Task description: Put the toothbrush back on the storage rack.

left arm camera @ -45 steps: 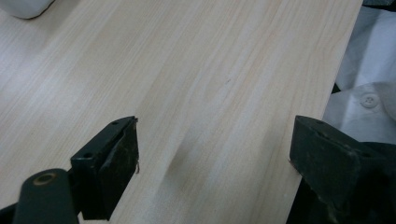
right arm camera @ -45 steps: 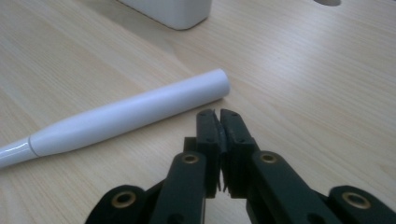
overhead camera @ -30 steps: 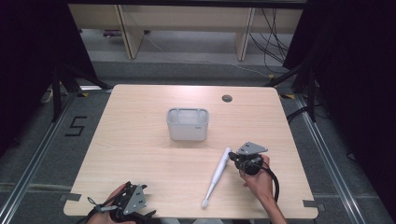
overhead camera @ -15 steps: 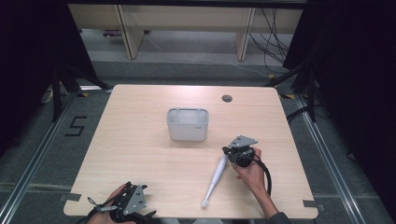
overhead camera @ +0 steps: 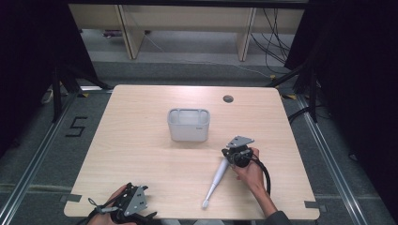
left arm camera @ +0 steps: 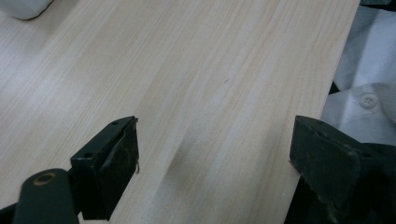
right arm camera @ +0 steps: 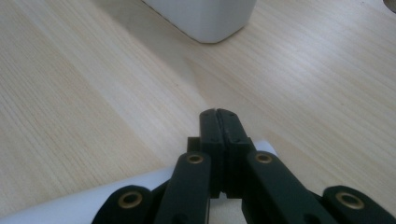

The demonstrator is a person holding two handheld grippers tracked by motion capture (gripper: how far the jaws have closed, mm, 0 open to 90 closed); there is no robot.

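A white electric toothbrush lies on the wooden table, brush head toward the front edge. My right gripper sits over the handle's far end. In the right gripper view its jaws are pressed flat together, shut, with the white handle lying under them, not between them. A grey-white open container stands at the table's middle, just beyond the right gripper. My left gripper rests at the front left edge, open with bare table between its jaws.
A round cable hole sits at the back right of the table. A person's white shirt lies past the front edge by the left gripper. Dark curtains and floor rails flank the table.
The right gripper has moved left and toward the back, from beside the toothbrush handle to over its far end. The toothbrush has barely shifted. The left gripper has stayed put.
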